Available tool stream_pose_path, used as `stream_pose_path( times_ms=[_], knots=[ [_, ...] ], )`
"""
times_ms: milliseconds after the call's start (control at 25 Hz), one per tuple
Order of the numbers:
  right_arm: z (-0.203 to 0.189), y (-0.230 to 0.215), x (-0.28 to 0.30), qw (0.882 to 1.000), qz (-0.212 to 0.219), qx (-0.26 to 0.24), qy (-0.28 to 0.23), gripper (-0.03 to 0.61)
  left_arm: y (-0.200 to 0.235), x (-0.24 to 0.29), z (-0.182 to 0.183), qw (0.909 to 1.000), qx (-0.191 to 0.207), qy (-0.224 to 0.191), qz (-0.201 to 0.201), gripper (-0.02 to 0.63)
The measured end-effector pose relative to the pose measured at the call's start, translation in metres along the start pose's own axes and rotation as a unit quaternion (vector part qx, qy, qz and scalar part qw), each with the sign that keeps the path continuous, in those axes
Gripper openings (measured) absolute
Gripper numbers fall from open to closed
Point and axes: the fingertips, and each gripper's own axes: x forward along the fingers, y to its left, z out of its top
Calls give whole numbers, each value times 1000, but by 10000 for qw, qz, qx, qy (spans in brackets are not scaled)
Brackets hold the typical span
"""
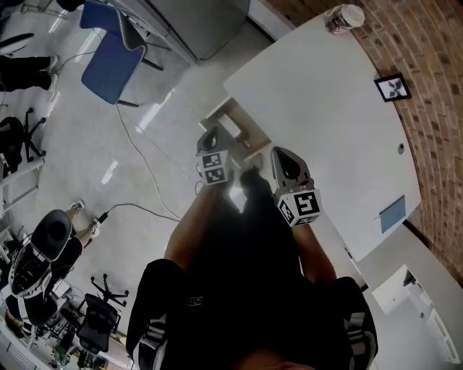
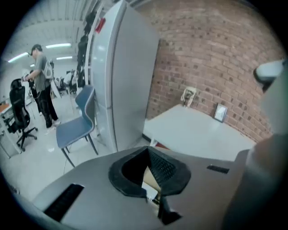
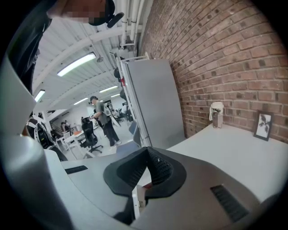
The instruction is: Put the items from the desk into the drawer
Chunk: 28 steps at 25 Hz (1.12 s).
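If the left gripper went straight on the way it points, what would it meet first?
Probably the grey cabinet, which stands dead ahead of the left gripper. The desk lies off to the right, out of that line. Depth is unclear.

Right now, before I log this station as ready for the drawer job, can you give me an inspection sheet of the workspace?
Surface: white desk, mostly bare.
Job's things: lidded jar, picture frame and blue card on the desk; drawer unit looks open.
Clutter: nothing seen.
Grippers: left claw and right claw both shut and empty, held by the desk's near edge.
Cables: one cable across the floor.
Surroundings: brick wall, blue chair, grey cabinet.
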Motion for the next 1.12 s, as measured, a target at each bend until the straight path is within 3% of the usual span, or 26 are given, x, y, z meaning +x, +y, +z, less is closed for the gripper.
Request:
stream_pose_path(
  times_ms=[160,280,400,640,1120],
  knots=[
    [36,13,-2,9992,61,-227,-318,0,6,-68,108,9921,338,-1205,-69,0],
    [65,24,-2,9976,169,-360,-563,0,3,-132,178,9765,576,-2074,-106,0],
    [87,30,-2,9954,230,-457,-808,0,-3,-183,221,9617,794,-2620,-138,0],
    [97,40,-2,9943,178,-510,-917,0,-20,-224,233,9495,982,-2960,-340,0],
    [92,42,-14,9942,136,-616,-866,0,-43,-225,223,9485,871,-2983,-615,0]
  ],
)
